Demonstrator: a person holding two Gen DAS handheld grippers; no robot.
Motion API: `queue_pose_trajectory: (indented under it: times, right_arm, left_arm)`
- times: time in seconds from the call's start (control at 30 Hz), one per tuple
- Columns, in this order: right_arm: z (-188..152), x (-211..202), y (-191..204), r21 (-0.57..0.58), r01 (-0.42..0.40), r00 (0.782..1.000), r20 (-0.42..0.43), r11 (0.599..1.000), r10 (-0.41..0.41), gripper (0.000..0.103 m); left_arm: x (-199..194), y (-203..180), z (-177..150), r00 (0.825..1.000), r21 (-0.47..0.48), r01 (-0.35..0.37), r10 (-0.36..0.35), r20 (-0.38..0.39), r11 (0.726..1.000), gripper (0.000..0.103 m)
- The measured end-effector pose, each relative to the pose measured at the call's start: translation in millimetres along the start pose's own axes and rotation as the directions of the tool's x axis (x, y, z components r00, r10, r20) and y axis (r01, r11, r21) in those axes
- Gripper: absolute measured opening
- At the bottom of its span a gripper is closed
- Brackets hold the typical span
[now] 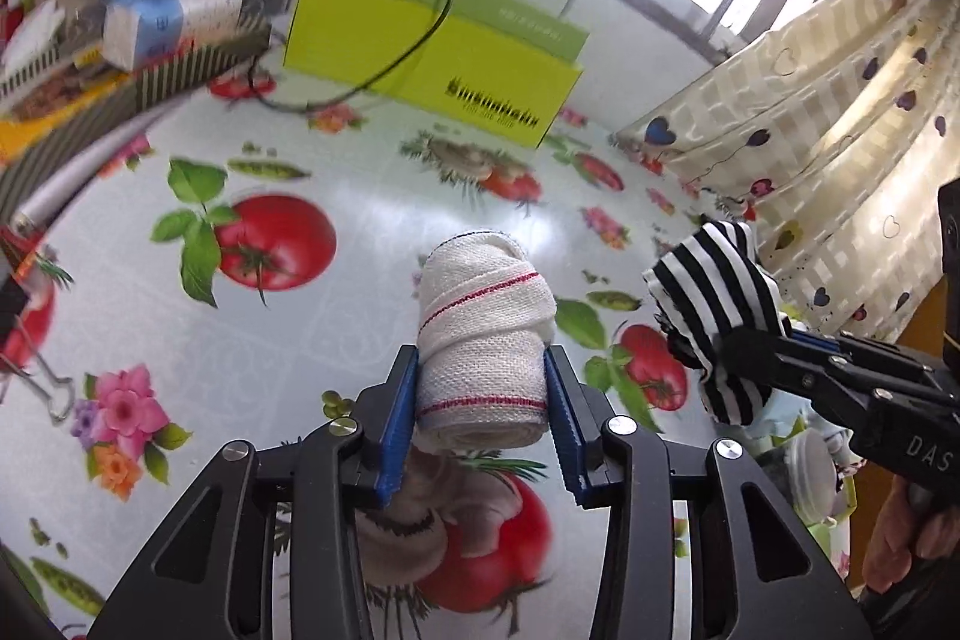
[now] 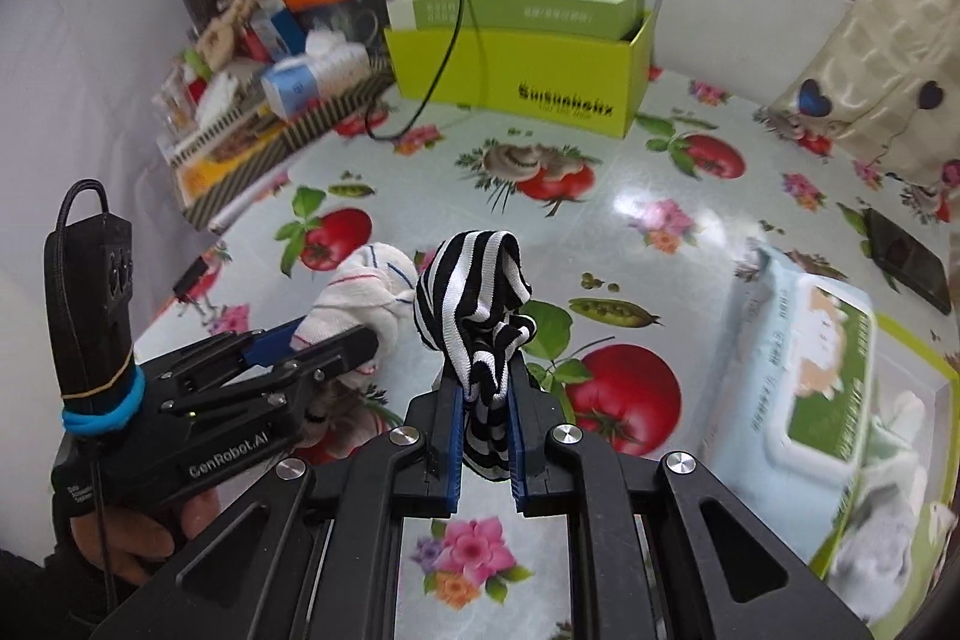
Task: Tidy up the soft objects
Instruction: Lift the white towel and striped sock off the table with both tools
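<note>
Blue-padded fingers of the left gripper (image 1: 483, 400) fill the bottom of the left wrist view, one on each side of a rolled white cloth (image 1: 483, 334) with thin red stripes. The roll's long axis runs straight out from the fingers toward the middle of the frame, its near end sitting between the pads (image 1: 401, 400), which touch its sides and look clamped on it. To the right in that same view, the right gripper (image 1: 729, 352) comes in from the lower right edge with a black-and-white striped cloth (image 1: 714, 304) bunched at its tip. The right wrist view shows that hold clearly: the fingers stand nearly together, pinching the striped cloth (image 2: 480, 316), which rises in a crumpled lump above them, clear of the flowered surface (image 2: 630, 220). The two bundles sit just beside each other, the white roll (image 2: 366, 292) left of the striped one in the right wrist view. A yellow-green box (image 2: 516, 70), open at the top, stands at the upper middle of both views, well beyond both cloths and roughly straight ahead of both grippers. If the box is where soft things go, that is a guess; neither hand looks clearly nearer to it.
</note>
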State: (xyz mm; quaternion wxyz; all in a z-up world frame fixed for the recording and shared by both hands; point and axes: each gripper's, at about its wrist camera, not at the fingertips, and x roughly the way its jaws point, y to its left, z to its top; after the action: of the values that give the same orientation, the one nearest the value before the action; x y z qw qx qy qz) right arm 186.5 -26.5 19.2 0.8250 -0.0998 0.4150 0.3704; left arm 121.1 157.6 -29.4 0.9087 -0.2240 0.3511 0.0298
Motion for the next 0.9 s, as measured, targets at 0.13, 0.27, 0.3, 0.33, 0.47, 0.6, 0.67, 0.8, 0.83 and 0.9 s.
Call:
queue_pose_trajectory:
  times: [0.13, 0.27, 0.3, 0.33, 0.47, 0.6, 0.67, 0.8, 0.83, 0.9]
  right_arm:
    - [-14.9, -27.9, -4.0, 0.025, 0.001, 0.996, 0.084, 1.000, -0.003, 0.012]
    - [-29.2, -50.2, -9.0, 0.051, 0.010, 0.989, 0.149, 0.999, -0.017, 0.012]
    - [-33.0, -55.3, -10.1, 0.056, 0.009, 0.987, 0.162, 0.998, -0.018, 0.012]
    - [-37.0, -61.0, -10.6, 0.060, 0.013, 0.984, 0.177, 0.998, -0.024, 0.012]
    - [-52.7, -83.2, -14.8, 0.078, 0.020, 0.973, 0.229, 0.997, -0.037, 0.012]
    - [-66.5, -102.2, -20.0, 0.096, 0.035, 0.961, 0.269, 0.995, -0.060, 0.012]
    - [-72.8, -110.6, -25.7, 0.111, 0.036, 0.957, 0.283, 0.993, -0.067, 0.012]
    - [-83.5, -122.7, -36.1, 0.136, 0.042, 0.950, 0.302, 0.990, -0.082, 0.012]
    - [-86.5, -126.1, -39.1, 0.142, 0.041, 0.948, 0.308, 0.989, -0.084, 0.012]
    - [-92.3, -132.2, -44.0, 0.154, 0.041, 0.944, 0.318, 0.987, -0.088, 0.012]
  left_arm:
    - [-20.4, -15.0, -5.2, 0.999, 0.022, 0.022, -0.022, 0.036, 1.000, 0.041]
    - [-39.6, -36.7, -10.0, 0.996, 0.073, 0.049, -0.054, 0.066, 0.996, 0.041]
    - [-44.1, -42.7, -10.8, 0.995, 0.085, 0.055, -0.061, 0.074, 0.995, 0.041]
    - [-50.3, -50.7, -12.1, 0.994, 0.104, 0.063, -0.072, 0.085, 0.993, 0.041]
    - [-66.1, -73.9, -16.1, 0.988, 0.152, 0.091, -0.108, 0.108, 0.984, 0.042]
    - [-75.7, -96.1, -21.6, 0.984, 0.197, 0.109, -0.133, 0.117, 0.974, 0.042]
    - [-77.3, -106.8, -24.5, 0.983, 0.216, 0.117, -0.144, 0.115, 0.969, 0.042]
    - [-78.9, -125.3, -30.2, 0.981, 0.247, 0.137, -0.167, 0.102, 0.959, 0.042]
    - [-79.0, -129.1, -31.5, 0.980, 0.254, 0.140, -0.170, 0.100, 0.957, 0.042]
    - [-79.6, -138.0, -34.8, 0.979, 0.269, 0.151, -0.181, 0.093, 0.951, 0.042]
